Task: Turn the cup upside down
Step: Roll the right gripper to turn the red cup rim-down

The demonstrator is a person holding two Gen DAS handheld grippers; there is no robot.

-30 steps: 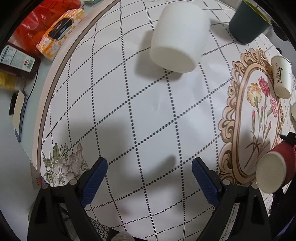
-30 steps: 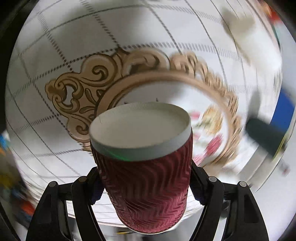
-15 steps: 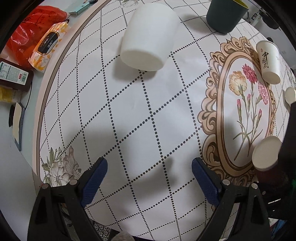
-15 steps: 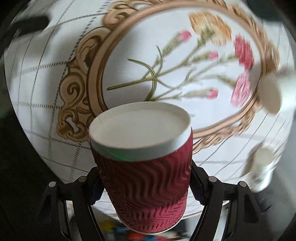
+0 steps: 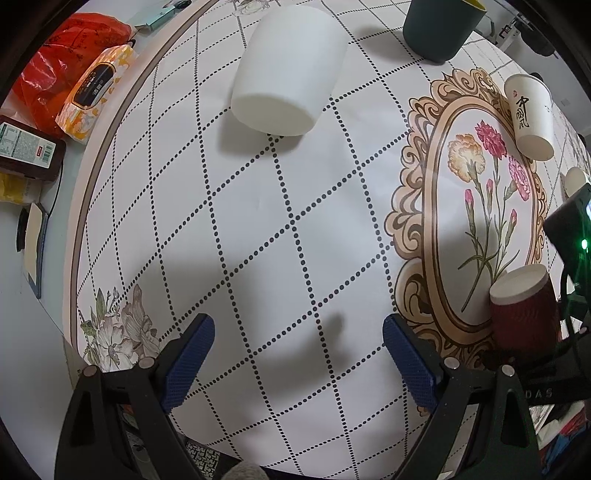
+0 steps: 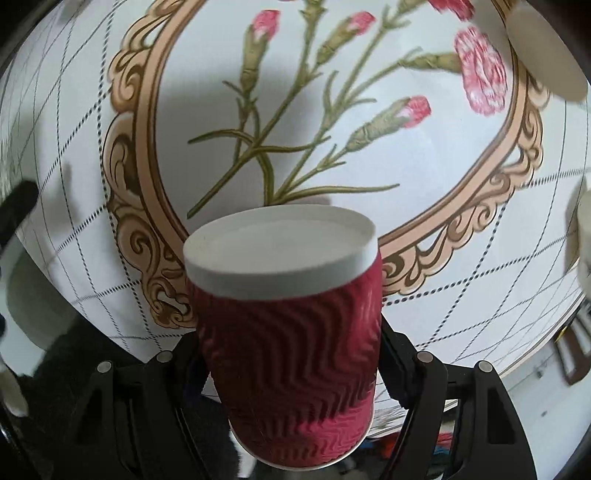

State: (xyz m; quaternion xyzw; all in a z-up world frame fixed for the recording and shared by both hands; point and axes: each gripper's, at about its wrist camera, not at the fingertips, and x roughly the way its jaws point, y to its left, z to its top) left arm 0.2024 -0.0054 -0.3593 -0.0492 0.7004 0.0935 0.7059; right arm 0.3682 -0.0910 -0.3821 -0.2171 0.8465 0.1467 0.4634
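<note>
Above the table [image 5: 280, 229], the left hand-held gripper [image 5: 299, 365] hangs with its blue-padded jaws wide apart and nothing between them. Beyond it stands an upturned white cup [image 5: 288, 74], with a dark green cup [image 5: 439, 26] farther right. At the right edge, the right hand-held gripper [image 6: 288, 354] clamps the red ribbed cup [image 6: 288, 325] between its fingers, white base pointing away from the camera, over the carnation print [image 6: 314, 122].

Even bright light, soft shadows, fisheye-warped edges, right view motion-blurred at rim
</note>
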